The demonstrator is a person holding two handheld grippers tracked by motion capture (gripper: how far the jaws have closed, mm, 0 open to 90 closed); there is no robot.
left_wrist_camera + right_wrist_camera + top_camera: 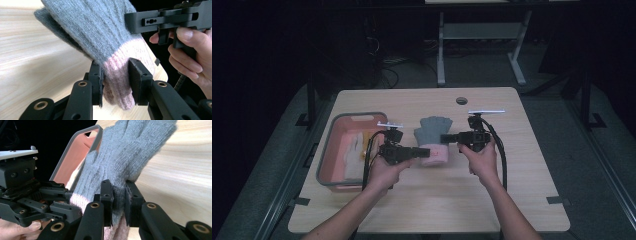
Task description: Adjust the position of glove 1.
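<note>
A grey knitted glove [433, 131] with a pink cuff [435, 155] hangs between both grippers just above the table. My left gripper [418, 152] is shut on the pink cuff [117, 82] from the left, the wool pinched between its pads. My right gripper [446, 138] is shut on the grey edge of the glove [117, 170] from the right, just above the cuff. The glove's fingers [435, 121] point away from me. The two grippers face each other a short way apart.
A pink tray with a grey rim [328, 150] stands at the left of the wooden table [512, 165] and holds a pale glove [354, 152]. A cable hole [461, 100] sits near the far edge. Bare wood lies to the right and at the front.
</note>
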